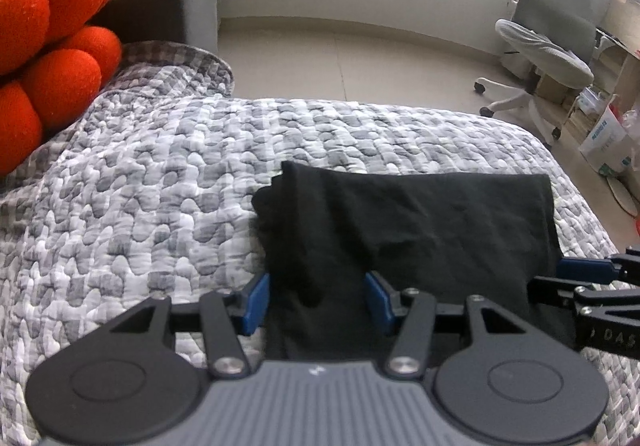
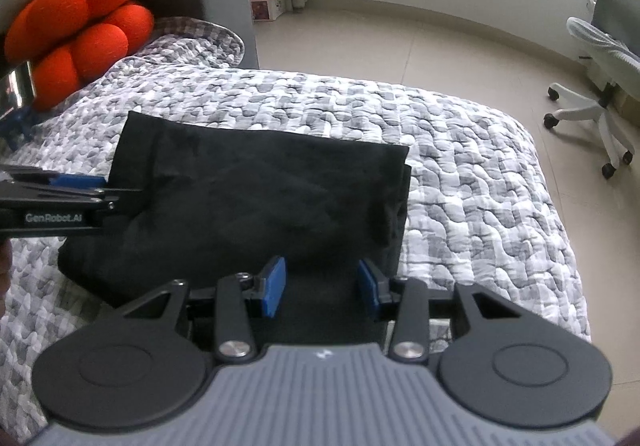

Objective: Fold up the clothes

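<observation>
With both your left tool and right tool spread over the near edge of the folded black garment on the bed, a shallow pinch could grab only the top layer and pull the fold apart.

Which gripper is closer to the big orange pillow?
Left. The left gripper works the cloth's end toward the pillow; the right gripper works the far end.

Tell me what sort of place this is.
Probably a home bedroom or living room: a quilted grey cover on a bed or sofa, an orange plush cushion, and an office chair on tiled floor.
</observation>
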### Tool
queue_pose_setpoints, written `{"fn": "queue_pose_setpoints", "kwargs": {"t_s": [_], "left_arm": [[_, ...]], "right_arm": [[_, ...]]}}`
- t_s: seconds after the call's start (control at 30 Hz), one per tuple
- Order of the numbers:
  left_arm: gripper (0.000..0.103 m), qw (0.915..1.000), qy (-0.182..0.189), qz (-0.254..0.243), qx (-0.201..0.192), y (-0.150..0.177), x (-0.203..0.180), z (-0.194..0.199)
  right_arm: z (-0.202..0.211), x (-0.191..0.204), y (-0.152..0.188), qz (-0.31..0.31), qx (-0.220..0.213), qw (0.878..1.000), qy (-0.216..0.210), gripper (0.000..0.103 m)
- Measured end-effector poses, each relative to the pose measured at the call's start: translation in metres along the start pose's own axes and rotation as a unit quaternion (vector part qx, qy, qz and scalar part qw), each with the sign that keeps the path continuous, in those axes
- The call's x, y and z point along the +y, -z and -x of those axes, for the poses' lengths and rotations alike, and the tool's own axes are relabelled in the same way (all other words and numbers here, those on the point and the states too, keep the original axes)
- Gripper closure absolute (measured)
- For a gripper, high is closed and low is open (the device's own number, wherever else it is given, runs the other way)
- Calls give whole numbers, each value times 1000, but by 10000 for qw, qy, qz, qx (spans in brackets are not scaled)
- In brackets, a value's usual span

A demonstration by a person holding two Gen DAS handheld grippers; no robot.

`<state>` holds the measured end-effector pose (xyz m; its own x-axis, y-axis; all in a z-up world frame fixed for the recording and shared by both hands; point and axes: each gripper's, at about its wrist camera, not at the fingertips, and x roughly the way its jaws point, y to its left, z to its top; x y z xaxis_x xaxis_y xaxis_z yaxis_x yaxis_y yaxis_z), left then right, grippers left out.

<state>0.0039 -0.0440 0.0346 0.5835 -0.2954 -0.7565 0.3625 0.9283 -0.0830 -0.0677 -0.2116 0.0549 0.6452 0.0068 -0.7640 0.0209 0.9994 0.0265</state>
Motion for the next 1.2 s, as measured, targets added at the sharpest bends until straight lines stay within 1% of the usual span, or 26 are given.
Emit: {"fn": "queue_pose_setpoints", "kwargs": {"t_s": [0.5, 0.6, 0.73, 1.0, 1.2], "left_arm": [[45, 9997, 140, 198, 103, -8, 12, -11], [42, 9997, 100, 224, 77, -10, 14, -13], [42, 9995, 121, 274, 69, -12, 19, -14], [43, 9982, 300, 492, 160, -17, 31, -19], [43, 9984, 314, 470, 101, -21, 32, -23]], "right_arm": [[-8, -7, -9, -200, 8, 9998, -17, 60], [-9, -7, -9, -213, -4, 9998, -24, 60], [-12, -9, -11, -275, -27, 9996, -35, 60], [-15, -12, -14, -363, -79, 9993, -54, 60], [-18, -15, -18, -564, -90, 9983, -108, 60]]}}
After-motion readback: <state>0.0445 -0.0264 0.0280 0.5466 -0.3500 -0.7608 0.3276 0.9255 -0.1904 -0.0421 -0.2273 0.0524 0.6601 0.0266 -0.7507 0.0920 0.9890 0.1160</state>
